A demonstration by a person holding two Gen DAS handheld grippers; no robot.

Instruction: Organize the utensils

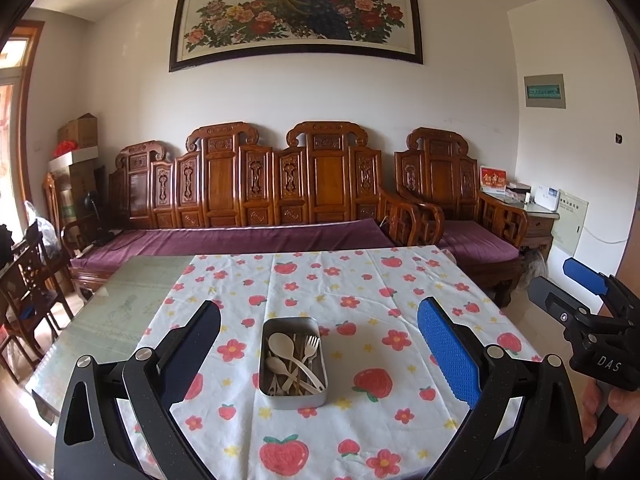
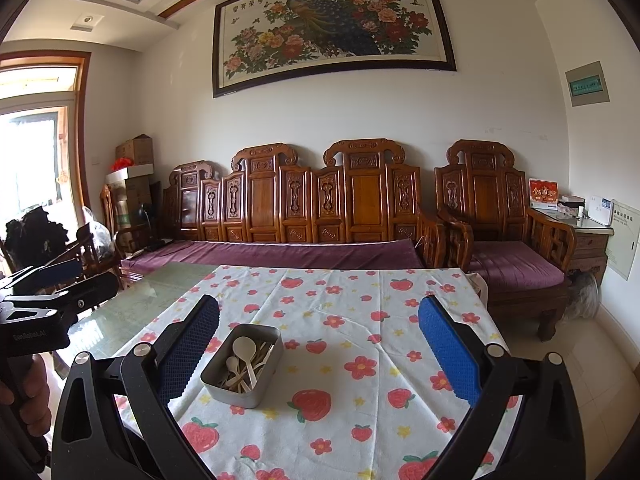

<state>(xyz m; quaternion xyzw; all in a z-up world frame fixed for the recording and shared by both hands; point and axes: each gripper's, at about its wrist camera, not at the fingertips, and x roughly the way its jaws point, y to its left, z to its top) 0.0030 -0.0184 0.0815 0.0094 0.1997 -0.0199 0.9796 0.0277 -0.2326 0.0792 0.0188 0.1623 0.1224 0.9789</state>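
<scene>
A rectangular metal tin [image 1: 292,394] stands on the strawberry-print tablecloth [image 1: 360,280], filled with several cream plastic spoons [image 1: 280,344] and forks [image 1: 311,346]. My left gripper [image 1: 320,344] is open and empty, held above the table with the tin between its blue-padded fingers [image 1: 448,352]. In the right wrist view the tin [image 2: 236,390] with its spoons [image 2: 244,348] lies by the left finger. My right gripper [image 2: 320,344] is open and empty above the cloth. The right gripper also shows at the right edge of the left wrist view [image 1: 588,292], and the left gripper at the left edge of the right wrist view [image 2: 56,284].
The cloth covers the right part of a glass-topped table [image 1: 120,308]. A carved wooden sofa [image 1: 280,184] with purple cushions stands behind it along the wall. A wooden chair [image 1: 28,280] is at the left, a side cabinet [image 1: 536,216] at the right.
</scene>
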